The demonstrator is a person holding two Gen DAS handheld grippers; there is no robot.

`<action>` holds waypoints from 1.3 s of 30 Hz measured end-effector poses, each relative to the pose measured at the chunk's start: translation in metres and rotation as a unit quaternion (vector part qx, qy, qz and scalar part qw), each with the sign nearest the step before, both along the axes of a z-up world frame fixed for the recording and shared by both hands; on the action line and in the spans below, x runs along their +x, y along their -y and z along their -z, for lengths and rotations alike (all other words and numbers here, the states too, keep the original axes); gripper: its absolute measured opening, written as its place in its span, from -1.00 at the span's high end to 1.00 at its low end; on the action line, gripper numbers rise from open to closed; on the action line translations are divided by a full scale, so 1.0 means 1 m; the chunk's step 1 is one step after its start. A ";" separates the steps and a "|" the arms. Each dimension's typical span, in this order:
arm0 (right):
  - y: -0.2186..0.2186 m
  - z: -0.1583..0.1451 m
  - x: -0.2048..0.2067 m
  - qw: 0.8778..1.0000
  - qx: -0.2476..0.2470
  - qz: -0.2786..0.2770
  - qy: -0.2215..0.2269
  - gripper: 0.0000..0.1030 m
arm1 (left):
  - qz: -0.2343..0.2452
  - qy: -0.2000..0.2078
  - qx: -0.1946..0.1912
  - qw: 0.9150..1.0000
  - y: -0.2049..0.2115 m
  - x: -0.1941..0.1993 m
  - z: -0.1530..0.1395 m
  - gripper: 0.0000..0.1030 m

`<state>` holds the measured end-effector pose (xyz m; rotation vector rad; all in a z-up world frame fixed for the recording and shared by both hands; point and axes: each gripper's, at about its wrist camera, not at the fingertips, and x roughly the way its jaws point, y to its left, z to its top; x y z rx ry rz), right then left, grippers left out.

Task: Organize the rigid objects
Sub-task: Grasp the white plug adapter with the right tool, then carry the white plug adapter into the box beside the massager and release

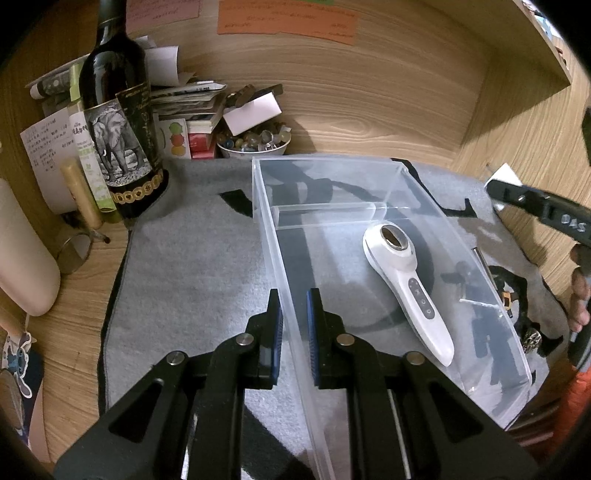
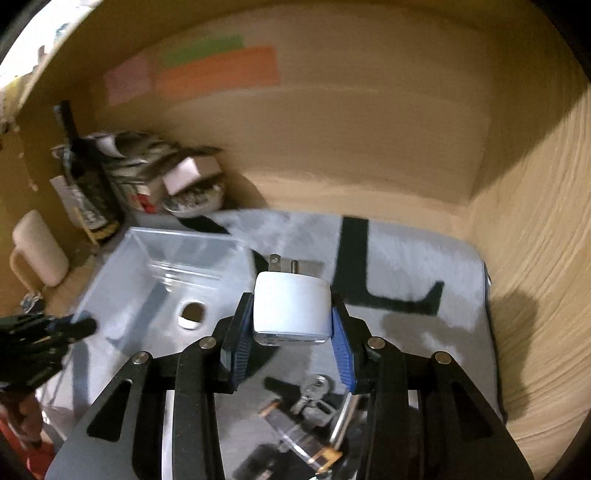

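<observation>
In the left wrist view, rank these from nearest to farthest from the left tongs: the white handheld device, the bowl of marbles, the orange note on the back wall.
1. White handheld device: just right of the left tongs, inside the clear bin.
2. Bowl of marbles: beyond the bin, at the back of the desk.
3. Orange note: highest up, on the back wall.

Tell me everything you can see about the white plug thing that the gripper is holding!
The white plug adapter is a small, rounded block that looks like smooth plastic. Metal prongs stick out of its far end, pointing away from the camera, and its near face shows a slot like a port. The right gripper squeezes it between blue pads, one on each side. It hangs in the air above the grey mat, just right of the clear plastic bin, touching nothing but the pads.
</observation>
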<state>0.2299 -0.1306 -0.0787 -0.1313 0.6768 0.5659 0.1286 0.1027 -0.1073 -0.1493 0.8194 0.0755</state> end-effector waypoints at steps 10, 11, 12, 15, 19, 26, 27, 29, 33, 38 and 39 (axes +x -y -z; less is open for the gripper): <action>-0.036 -0.017 -0.038 0.997 -0.012 -0.067 0.027 0.30 | 0.000 0.000 0.001 1.000 0.000 0.000 0.000 0.76; -0.041 -0.016 -0.040 0.997 -0.013 -0.074 0.026 0.30 | 0.000 0.000 0.001 1.000 0.000 0.000 0.000 0.76; -0.045 -0.015 -0.041 0.996 -0.014 -0.080 0.025 0.30 | 0.000 0.000 0.001 1.000 0.000 0.000 0.000 0.76; -0.059 -0.010 -0.045 0.995 -0.021 -0.097 0.020 0.30 | 0.001 0.000 0.001 1.000 0.001 0.001 0.000 0.76; -0.077 0.000 -0.049 0.992 -0.039 -0.117 0.009 0.30 | 0.003 0.002 0.001 1.000 0.001 0.001 -0.001 0.76; -0.103 0.022 -0.044 0.987 -0.078 -0.138 -0.017 0.30 | 0.006 0.005 -0.003 1.000 0.000 0.000 -0.001 0.76; -0.104 0.024 -0.043 0.987 -0.082 -0.139 -0.021 0.30 | 0.006 0.005 -0.004 1.000 -0.001 -0.001 0.000 0.76; -0.109 0.030 -0.039 0.985 -0.090 -0.144 -0.034 0.30 | 0.006 0.005 -0.005 1.000 -0.001 -0.001 0.000 0.76; -0.117 0.039 -0.035 0.980 -0.108 -0.159 -0.055 0.30 | 0.007 0.006 -0.006 1.000 -0.001 0.000 0.000 0.76; -0.125 0.046 -0.036 0.973 -0.134 -0.174 -0.068 0.30 | 0.007 0.007 -0.006 1.000 -0.001 0.000 0.000 0.76; -0.126 0.047 -0.036 0.972 -0.138 -0.176 -0.070 0.30 | 0.007 0.007 -0.006 1.000 -0.001 0.000 0.000 0.76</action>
